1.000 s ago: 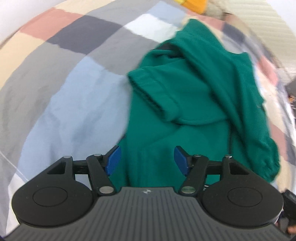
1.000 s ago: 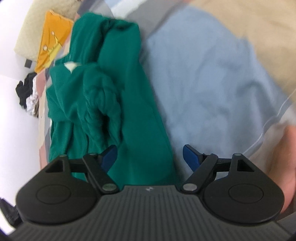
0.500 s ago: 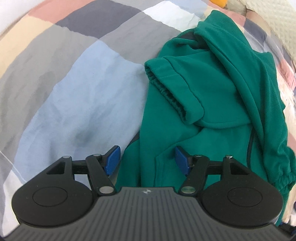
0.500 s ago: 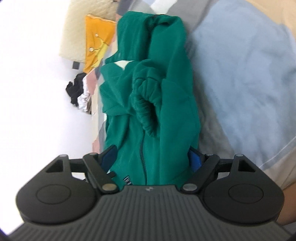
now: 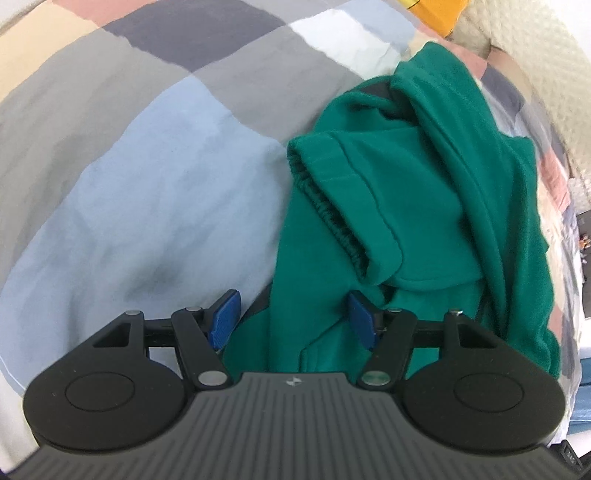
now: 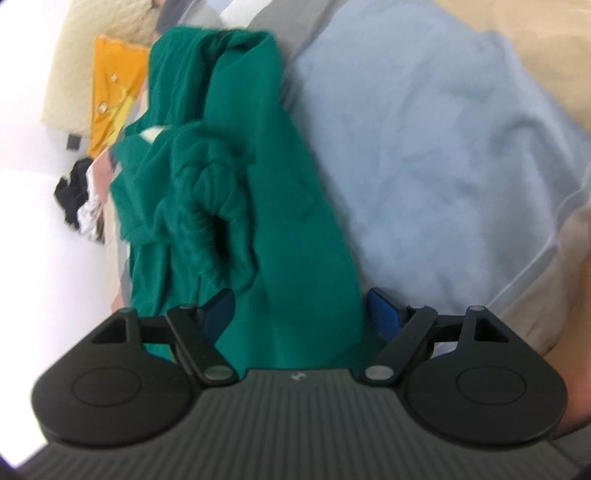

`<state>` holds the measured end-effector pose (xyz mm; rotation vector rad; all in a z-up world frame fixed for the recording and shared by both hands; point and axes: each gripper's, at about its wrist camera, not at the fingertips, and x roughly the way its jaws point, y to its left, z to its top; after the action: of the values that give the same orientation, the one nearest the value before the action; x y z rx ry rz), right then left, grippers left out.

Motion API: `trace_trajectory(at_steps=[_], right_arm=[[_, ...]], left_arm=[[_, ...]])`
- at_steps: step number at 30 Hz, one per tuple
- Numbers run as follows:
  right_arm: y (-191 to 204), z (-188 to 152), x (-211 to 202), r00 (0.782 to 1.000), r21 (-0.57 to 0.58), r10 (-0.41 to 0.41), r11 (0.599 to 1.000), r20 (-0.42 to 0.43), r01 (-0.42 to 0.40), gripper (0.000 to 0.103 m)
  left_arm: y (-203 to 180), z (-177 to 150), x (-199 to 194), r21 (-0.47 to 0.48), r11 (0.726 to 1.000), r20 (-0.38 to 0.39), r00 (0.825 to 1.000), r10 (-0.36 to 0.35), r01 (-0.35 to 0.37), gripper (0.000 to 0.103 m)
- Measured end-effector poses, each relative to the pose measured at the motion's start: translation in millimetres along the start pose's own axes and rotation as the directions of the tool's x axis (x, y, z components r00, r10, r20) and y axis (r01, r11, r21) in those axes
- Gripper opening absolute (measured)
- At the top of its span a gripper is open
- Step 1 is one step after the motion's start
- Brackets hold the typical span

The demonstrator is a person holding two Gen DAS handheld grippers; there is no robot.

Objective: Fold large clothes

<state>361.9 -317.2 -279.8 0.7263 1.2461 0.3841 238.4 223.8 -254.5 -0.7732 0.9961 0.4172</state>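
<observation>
Left wrist view: the left gripper (image 5: 293, 317) hangs over the near edge of a green jacket (image 5: 424, 206) lying bunched on the bed (image 5: 155, 192). Its jaws stand spread; the blue pads (image 5: 226, 317) are apart, with the jacket's edge between them, and neither pad visibly presses the cloth. One pad sits over the pale blue patch of the bed cover, the other over the green fabric. A sleeve cuff (image 5: 332, 218) with a gathered elastic rim lies folded across the jacket's middle, opening toward the bed cover. Beyond the jacket, an orange item (image 5: 439, 11) and a cream quilted pillow (image 5: 535, 74) lie at the far end.

Right wrist view, somewhat blurred: the right gripper (image 6: 303, 314) is over the same jacket (image 6: 288, 206) from the other side. Its jaws are also spread, with a strip of the green cloth running between the pads; contact cannot be confirmed. The rolled sleeve (image 6: 199, 206) bulges just beyond the left pad. The bed cover (image 6: 424, 155) shows pale blue to the right. A dark heap of cloth (image 6: 74, 192) lies at the bed's far edge, near the orange item (image 6: 110, 92).
</observation>
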Motion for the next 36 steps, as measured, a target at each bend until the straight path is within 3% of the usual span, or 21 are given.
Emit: trace_trajectory(at_steps=[5, 10, 13, 14, 16, 19, 21, 24, 28, 32, 36], right_arm=[[8, -1, 7, 0.999, -0.045, 0.006, 0.999, -0.046, -0.009, 0.081], [17, -12, 11, 0.992, -0.111, 0.046, 0.992, -0.114, -0.059, 0.080], [22, -15, 14, 0.995, -0.139, 0.005, 0.990, -0.098, -0.019, 0.064], [20, -13, 16, 0.995, -0.131, -0.005, 0.991, -0.097, -0.008, 0.051], [18, -13, 17, 0.995, -0.137, -0.045, 0.990, -0.090, 0.032, 0.031], [15, -11, 9, 0.997, -0.130, -0.006, 0.991, -0.082, -0.005, 0.018], [13, -10, -3, 0.997, -0.118, 0.043, 0.992, -0.070, -0.051, 0.016], [18, -7, -19, 0.991, -0.100, 0.120, 0.987, -0.049, -0.125, 0.014], [33, -1, -55, 0.973, -0.135, 0.232, 0.963, -0.013, -0.232, 0.013], [55, 6, -95, 0.948, -0.187, 0.316, 0.934, 0.040, -0.304, 0.012], [65, 7, -130, 0.926, -0.203, 0.370, 0.915, 0.070, -0.350, 0.013]], left_arm=[[-7, -3, 8, 0.051, 0.998, -0.036, 0.999, 0.041, -0.039, 0.070], [-24, -18, 10, 0.088, 0.996, -0.146, 0.989, 0.039, -0.027, 0.070], [-38, -37, 14, 0.147, 0.986, -0.157, 0.983, 0.095, -0.072, 0.060], [-44, -43, 13, 0.178, 0.980, -0.136, 0.984, 0.115, -0.090, 0.055], [-53, -49, 8, 0.221, 0.971, -0.101, 0.988, 0.119, -0.094, 0.035], [-44, -45, -3, 0.131, 0.991, -0.098, 0.994, 0.051, -0.038, 0.027], [-32, -41, -15, 0.056, 0.998, -0.094, 0.995, -0.024, 0.029, 0.024], [-19, -37, -40, -0.029, 0.988, -0.055, 0.987, -0.151, 0.149, 0.023], [-9, -35, -77, -0.110, 0.946, 0.007, 0.952, -0.306, 0.305, 0.021], [-11, -32, -107, -0.162, 0.876, 0.066, 0.891, -0.450, 0.455, 0.020], [-14, -36, -139, -0.165, 0.822, 0.095, 0.838, -0.537, 0.545, 0.020]])
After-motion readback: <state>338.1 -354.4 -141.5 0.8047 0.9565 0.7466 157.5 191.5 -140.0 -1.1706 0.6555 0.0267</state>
